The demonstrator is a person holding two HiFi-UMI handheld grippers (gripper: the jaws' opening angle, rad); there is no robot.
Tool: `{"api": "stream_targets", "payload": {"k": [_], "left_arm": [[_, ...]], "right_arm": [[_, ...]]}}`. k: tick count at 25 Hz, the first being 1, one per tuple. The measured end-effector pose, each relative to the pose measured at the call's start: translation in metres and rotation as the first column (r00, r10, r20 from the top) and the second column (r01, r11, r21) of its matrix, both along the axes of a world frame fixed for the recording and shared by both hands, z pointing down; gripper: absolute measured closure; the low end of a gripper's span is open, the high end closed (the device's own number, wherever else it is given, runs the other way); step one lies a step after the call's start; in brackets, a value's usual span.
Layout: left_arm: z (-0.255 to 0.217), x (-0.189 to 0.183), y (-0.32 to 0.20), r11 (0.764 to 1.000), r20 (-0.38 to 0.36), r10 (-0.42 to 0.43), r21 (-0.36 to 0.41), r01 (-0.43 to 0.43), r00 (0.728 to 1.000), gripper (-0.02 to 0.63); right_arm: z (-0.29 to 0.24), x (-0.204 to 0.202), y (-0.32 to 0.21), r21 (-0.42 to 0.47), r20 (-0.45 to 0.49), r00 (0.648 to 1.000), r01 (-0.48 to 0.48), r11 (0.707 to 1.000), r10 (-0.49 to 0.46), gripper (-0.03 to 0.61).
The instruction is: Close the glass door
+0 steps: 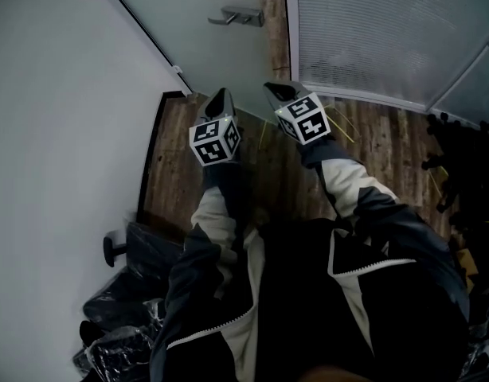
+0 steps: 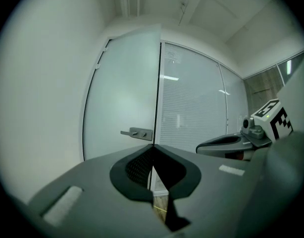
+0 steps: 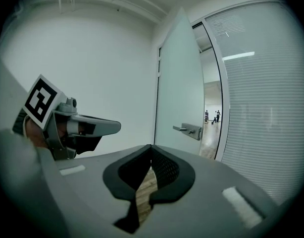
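Facing glass door: left hand-held gripper, right hand-held gripper both closed, empty.

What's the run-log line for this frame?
glass door: ajar | handle: untouched | left tool: shut, empty | right tool: shut, empty | both aimed at door | closing: not yet done

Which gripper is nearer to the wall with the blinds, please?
Right. The right gripper is just beside the foot of the blinds. The left gripper is farther to the left, in front of the glass door.
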State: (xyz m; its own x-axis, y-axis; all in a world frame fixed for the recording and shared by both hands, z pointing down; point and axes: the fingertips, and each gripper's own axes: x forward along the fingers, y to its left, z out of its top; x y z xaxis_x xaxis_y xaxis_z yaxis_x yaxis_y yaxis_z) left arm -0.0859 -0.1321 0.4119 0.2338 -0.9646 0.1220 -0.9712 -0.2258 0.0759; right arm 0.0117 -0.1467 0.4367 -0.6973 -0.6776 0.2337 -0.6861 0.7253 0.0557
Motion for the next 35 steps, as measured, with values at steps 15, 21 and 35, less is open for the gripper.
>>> {"api": "stream_targets", "payload": {"k": [15,21,35], "left_arm": [[-0.003,-0.070,-0.127,0.987,-0.026,0.161,0.008,-0.161,0.987,0.611],[0.001,-0.073,-0.153,0.983,-0.041,0.182,0.015,-0.182,0.982,0.611],[0.023,-0.061,-0.264,0.990,-0.026,0.135,-0.038,-0.135,0.991,0.611]], "right_arm": [[-0.003,-0.064,-0.114,-0.006,-0.021,0.985,-0.174,0.985,0.173,0.572],[-0.003,-0.069,-0.141,0.004,-0.044,0.981,-0.188,0.982,0.188,0.571],[0.009,-0.072,-0.269,-0.021,-0.009,0.988,-0.154,0.988,0.154,0.572]]}}
